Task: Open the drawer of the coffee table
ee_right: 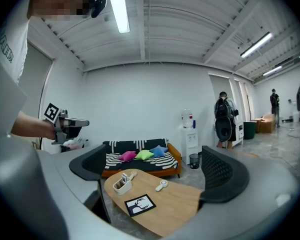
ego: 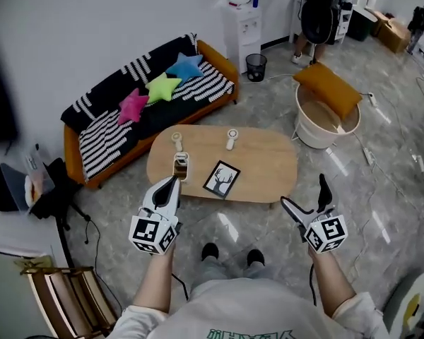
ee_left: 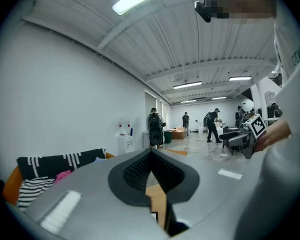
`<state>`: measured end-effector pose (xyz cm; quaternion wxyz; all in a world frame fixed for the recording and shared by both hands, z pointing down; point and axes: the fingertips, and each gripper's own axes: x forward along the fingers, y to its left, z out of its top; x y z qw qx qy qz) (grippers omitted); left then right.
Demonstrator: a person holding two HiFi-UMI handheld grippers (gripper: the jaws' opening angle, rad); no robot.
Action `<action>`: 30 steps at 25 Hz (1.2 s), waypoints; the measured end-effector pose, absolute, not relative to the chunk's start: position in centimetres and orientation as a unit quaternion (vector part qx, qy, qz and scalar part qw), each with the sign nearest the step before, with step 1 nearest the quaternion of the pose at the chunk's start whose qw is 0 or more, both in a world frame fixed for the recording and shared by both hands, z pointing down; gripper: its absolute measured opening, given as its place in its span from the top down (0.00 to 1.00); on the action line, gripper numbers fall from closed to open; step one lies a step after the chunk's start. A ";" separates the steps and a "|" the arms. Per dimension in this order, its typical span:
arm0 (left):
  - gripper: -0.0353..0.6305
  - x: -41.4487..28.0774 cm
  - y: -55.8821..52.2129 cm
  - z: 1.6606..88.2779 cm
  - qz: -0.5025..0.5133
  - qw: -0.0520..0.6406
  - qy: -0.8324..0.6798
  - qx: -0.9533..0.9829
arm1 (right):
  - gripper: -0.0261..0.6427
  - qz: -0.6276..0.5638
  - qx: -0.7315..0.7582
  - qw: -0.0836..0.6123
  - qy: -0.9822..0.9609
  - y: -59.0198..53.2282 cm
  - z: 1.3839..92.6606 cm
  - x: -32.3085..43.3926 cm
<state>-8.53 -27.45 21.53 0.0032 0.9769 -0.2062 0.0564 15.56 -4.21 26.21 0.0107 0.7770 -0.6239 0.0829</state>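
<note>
**Coffee table and two hand-held grippers: state of scene**

- Oval light-wood coffee table [ego: 258,168]: stands on grey tiled floor, directly ahead of the person. No drawer can be made out in any view.
- On the table: white desk caddy [ego: 181,167] at the near left end. A black-and-white deer picture card [ego: 221,179] lies just right of the caddy. Two white hand fans [ego: 231,139] lie toward the far side.
- Beyond the table: orange sofa with black-and-white striped throw [ego: 106,136].
- Right of the table: white round tub [ego: 318,129].
- Left gripper [ego: 174,181]: jaws closed together, holding nothing, tip at the table's near edge by the caddy.
- Right gripper [ego: 304,189]: jaws spread wide, empty, off the table's near right end.
</note>
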 end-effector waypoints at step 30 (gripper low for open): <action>0.95 -3.2 -30.9 25.8 0.078 0.018 -0.080 0.994 | 0.09 0.149 0.840 -0.005 -0.521 -3.6 32.9 14.1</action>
